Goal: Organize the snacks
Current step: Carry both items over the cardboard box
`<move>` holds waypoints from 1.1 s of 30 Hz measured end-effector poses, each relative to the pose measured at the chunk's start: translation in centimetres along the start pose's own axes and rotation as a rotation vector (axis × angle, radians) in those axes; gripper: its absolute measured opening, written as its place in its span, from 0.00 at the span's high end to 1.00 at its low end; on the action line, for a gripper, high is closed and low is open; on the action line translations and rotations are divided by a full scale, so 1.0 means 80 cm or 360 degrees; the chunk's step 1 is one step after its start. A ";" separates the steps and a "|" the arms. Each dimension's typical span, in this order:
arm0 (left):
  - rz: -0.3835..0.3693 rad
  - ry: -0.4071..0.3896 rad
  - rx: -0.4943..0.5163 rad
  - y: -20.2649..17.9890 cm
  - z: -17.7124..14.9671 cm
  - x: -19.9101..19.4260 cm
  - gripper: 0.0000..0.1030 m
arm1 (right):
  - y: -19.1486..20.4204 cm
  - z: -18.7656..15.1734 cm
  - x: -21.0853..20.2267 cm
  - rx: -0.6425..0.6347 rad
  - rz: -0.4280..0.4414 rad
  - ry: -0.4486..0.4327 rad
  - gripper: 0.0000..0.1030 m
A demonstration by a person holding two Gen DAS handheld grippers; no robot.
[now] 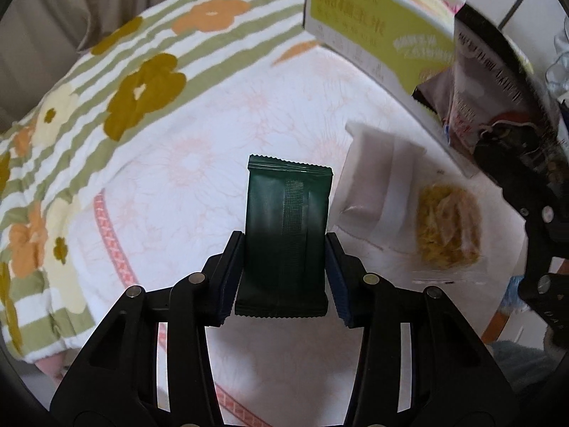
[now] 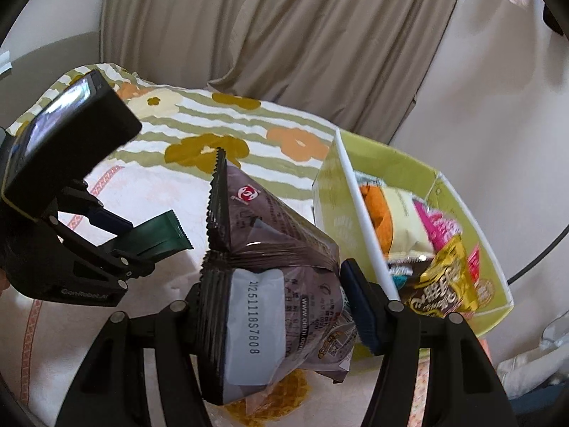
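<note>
My left gripper [image 1: 283,245] is shut on a dark green snack packet [image 1: 286,235] and holds it above the bed cover; it also shows in the right wrist view [image 2: 156,238]. My right gripper [image 2: 274,295] is shut on a dark brown snack bag [image 2: 270,284], held beside the lime-green box [image 2: 458,185], which holds several snack packs. In the left wrist view the brown bag [image 1: 490,82] hangs at the right by the box [image 1: 355,25]. A pale wrapped bar [image 1: 373,185] and a clear pack of yellow snacks [image 1: 446,227] lie on the cover.
The white cover with pink pattern [image 1: 185,178] lies over a flowered green-striped blanket [image 1: 117,82]. Beige curtains [image 2: 284,35] hang behind. The left gripper's body [image 2: 64,163] stands at the left of the right wrist view.
</note>
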State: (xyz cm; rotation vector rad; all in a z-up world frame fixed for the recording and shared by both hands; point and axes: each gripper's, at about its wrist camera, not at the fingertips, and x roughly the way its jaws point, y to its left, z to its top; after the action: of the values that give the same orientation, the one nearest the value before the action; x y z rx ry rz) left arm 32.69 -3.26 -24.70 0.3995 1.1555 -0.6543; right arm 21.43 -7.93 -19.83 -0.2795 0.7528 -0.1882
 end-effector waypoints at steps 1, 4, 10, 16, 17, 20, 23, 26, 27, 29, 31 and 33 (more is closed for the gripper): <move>0.0003 -0.0015 -0.0013 0.001 0.001 -0.007 0.60 | -0.001 0.002 -0.006 0.0002 0.0001 -0.0015 0.43; 0.0003 -0.0064 -0.0050 0.000 0.004 -0.031 0.60 | -0.007 0.010 -0.021 0.0001 0.0011 -0.0054 0.44; 0.0030 -0.0180 -0.0080 -0.015 0.013 -0.085 0.60 | -0.033 0.034 -0.050 0.0049 0.0103 -0.0151 0.44; 0.0103 -0.0304 -0.0159 -0.044 0.040 -0.135 0.60 | -0.091 0.046 -0.069 0.0182 0.0249 -0.0201 0.44; 0.0106 -0.0317 -0.0182 -0.048 0.045 -0.140 0.60 | -0.104 0.047 -0.071 0.0205 0.0278 -0.0208 0.44; 0.0121 -0.0368 -0.0259 -0.071 0.064 -0.155 0.60 | -0.147 0.049 -0.074 0.0221 0.0331 -0.0247 0.44; 0.0127 -0.0417 -0.0329 -0.098 0.087 -0.165 0.60 | -0.188 0.055 -0.072 0.0199 0.0366 -0.0283 0.44; 0.0129 -0.0461 -0.0382 -0.126 0.112 -0.168 0.60 | -0.233 0.061 -0.066 0.0181 0.0406 -0.0306 0.44; 0.0125 -0.0479 -0.0401 -0.137 0.122 -0.167 0.60 | -0.248 0.061 -0.063 0.0175 0.0418 -0.0308 0.44; 0.0113 -0.0500 -0.0427 -0.154 0.139 -0.163 0.60 | -0.276 0.064 -0.052 0.0159 0.0435 -0.0289 0.44; 0.0092 -0.0515 -0.0460 -0.169 0.158 -0.157 0.60 | -0.299 0.066 -0.039 0.0153 0.0447 -0.0275 0.44; 0.0053 -0.0521 -0.0489 -0.183 0.177 -0.147 0.60 | -0.323 0.066 -0.027 0.0157 0.0459 -0.0261 0.44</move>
State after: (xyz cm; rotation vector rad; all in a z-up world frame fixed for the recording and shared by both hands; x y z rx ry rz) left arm 30.14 -19.68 -8.04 0.0462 0.9145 -0.4811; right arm 21.78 -30.80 -6.59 -0.0888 0.6108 0.0702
